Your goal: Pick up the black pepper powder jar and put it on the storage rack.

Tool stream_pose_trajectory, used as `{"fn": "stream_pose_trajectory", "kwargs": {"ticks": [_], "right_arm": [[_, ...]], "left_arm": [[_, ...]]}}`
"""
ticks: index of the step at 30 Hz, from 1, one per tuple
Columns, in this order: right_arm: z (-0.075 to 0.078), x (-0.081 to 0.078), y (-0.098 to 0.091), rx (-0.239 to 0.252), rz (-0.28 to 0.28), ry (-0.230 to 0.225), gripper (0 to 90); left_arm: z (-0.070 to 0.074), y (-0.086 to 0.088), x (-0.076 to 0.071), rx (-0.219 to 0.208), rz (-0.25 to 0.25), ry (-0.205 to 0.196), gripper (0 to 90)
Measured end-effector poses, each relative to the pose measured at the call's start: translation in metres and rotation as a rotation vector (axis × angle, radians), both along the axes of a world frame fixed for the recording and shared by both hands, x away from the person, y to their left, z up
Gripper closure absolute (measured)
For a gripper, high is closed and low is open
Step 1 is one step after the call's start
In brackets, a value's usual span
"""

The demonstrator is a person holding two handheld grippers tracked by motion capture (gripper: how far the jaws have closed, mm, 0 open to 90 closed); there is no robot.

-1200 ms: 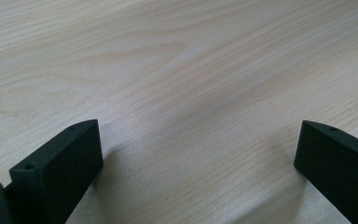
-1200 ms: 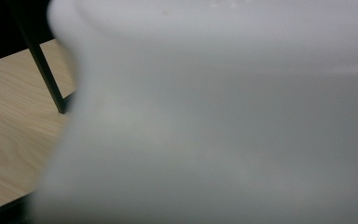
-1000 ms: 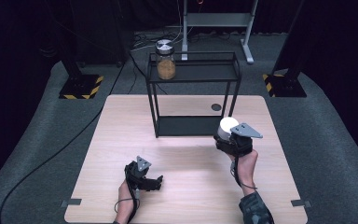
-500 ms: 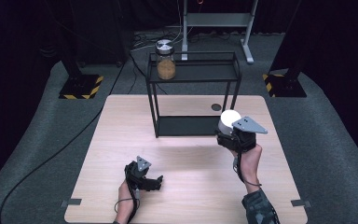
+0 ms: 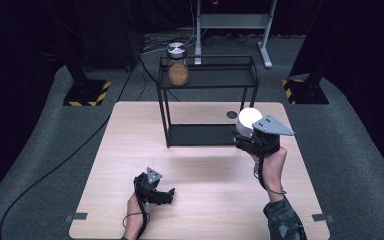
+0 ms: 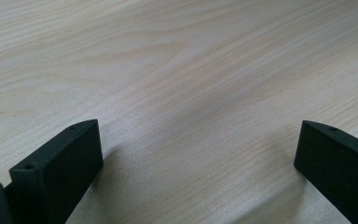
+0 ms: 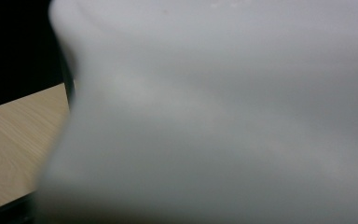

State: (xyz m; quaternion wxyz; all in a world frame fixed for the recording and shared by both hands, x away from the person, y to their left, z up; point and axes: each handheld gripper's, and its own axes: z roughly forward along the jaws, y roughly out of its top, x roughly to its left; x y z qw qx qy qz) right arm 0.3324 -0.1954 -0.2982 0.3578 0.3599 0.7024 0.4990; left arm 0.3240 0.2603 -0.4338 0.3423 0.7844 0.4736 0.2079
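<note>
We have the white, smooth-sided round container (image 5: 247, 120) pinched in the right claw (image 5: 245, 134), lifted off the pale wooden counter (image 5: 130, 130) and hanging just in front of the right end of the black metal two-tier shelf (image 5: 207, 80). In the right gripper view the container (image 7: 223, 112) sits so close that it blurs out nearly everything ahead, so we judge our aim from above alone.

The main risk, as we see it, is clipping the shelf's top rail or its right upright on the way up: a knock there could twist the container in our grip or jolt the whole frame. The glass jar with a metal lid and brown contents (image 5: 177, 65) stands on the top tier at the left, and a hard bump might rattle or tip it. The container's smooth wall could also slide between the pads if we tilt.

Our left claw (image 5: 166, 197) rests low over the counter, spread wide and holding nothing.
</note>
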Motion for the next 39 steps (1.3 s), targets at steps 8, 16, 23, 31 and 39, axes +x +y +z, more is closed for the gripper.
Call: {"fn": "stream_pose_trajectory", "kwargs": {"ticks": [8,16,23,31,39], "right_arm": [[0.011,-0.002,-0.001,-0.006,0.003,-0.014,29.8],[0.018,-0.005,-0.003,-0.005,0.011,-0.029,29.8],[0.027,-0.009,-0.001,-0.021,0.023,-0.053,29.8],[0.036,-0.008,-0.002,-0.028,0.017,-0.059,29.8],[0.044,-0.006,-0.001,-0.04,0.01,-0.066,29.8]], "left_arm": [[0.0,0.0,0.0,0.0,-0.002,0.0,0.4],[0.0,0.0,0.0,0.0,-0.003,0.0,0.4],[0.0,0.0,0.0,0.0,-0.004,0.0,0.4],[0.0,0.0,0.0,0.0,-0.005,0.0,0.4],[0.0,0.0,0.0,0.0,-0.005,0.0,0.4]]}}
